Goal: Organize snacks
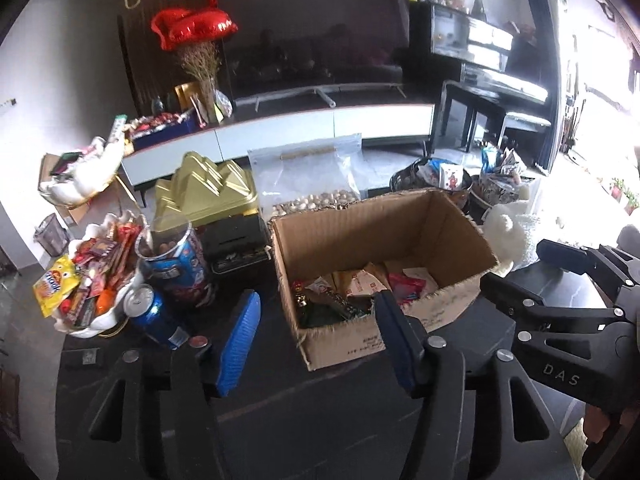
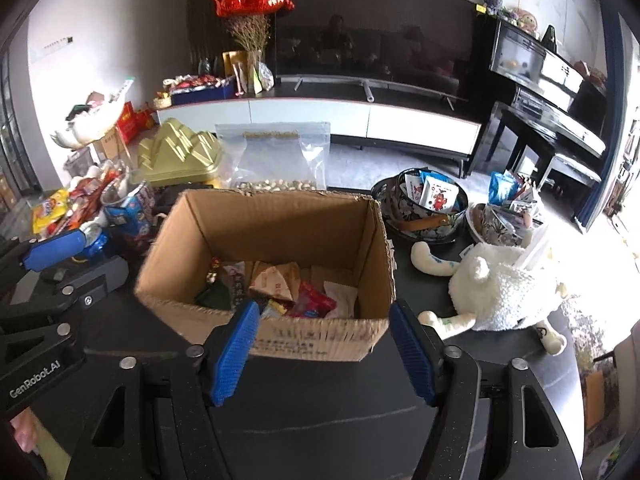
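An open cardboard box (image 1: 440,216) (image 2: 280,224) stands on the dark table with several snack packets (image 1: 360,288) (image 2: 288,288) lying in its bottom. My left gripper (image 1: 316,340) is open just in front of the box's near left corner, nothing between its blue pads. My right gripper (image 2: 324,354) is open in front of the box's near wall, also with nothing between its pads. In the left wrist view, the right gripper's fingers (image 1: 560,250) show at the right edge. In the right wrist view, one of the left gripper's pads (image 2: 52,250) shows at the left.
Left of the box are a white dish (image 1: 120,312) heaped with snacks, a blue can (image 1: 156,320), a clear jar (image 1: 176,256) and a gold tin (image 1: 208,192). A zip bag of nuts (image 1: 308,176) stands behind. Right: dark bowls of packets (image 2: 424,200) and a white plush toy (image 2: 504,288).
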{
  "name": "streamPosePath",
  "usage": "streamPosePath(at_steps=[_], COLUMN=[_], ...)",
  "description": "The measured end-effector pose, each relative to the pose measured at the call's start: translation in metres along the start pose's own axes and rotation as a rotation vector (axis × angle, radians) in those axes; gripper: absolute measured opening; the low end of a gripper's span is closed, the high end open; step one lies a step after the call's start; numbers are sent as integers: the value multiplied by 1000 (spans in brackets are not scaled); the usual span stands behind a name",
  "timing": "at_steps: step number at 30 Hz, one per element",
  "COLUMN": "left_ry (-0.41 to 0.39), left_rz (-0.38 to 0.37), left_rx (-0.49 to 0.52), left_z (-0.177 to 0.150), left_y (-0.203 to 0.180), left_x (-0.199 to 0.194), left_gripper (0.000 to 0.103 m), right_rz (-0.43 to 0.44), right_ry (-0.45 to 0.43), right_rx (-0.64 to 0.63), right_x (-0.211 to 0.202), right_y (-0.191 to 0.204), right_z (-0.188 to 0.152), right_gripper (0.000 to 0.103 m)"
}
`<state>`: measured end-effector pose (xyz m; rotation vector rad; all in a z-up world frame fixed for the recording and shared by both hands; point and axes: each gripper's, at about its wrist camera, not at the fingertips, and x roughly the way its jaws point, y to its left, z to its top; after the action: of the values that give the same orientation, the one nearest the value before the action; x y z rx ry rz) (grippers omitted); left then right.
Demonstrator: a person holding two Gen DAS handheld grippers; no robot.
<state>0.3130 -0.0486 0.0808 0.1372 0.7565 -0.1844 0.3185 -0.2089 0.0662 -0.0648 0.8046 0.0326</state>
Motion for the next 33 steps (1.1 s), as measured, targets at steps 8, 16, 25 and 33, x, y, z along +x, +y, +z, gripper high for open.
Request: streamPosePath(at_steps=[8, 16, 25, 33], left_ry=[-76, -147, -197, -208], left_rz=[30, 59, 88, 58], left_rx=[-6, -34, -35, -52], left_z=[-30, -61, -89, -117], left_y=[-2, -3, -4, -5], left_x=[-47, -85, -113, -130], left_gripper=[70, 85, 95, 97], right_rz=[-8, -31, -21, 9], right_ry=[-86, -184, -239, -238], right_rx=[32, 36, 48, 69], right_x=[-46, -91, -121, -134], right_y=[-1, 5, 13, 17], right_z=[-31, -60, -93, -120], right_gripper=[76, 82, 84, 84])
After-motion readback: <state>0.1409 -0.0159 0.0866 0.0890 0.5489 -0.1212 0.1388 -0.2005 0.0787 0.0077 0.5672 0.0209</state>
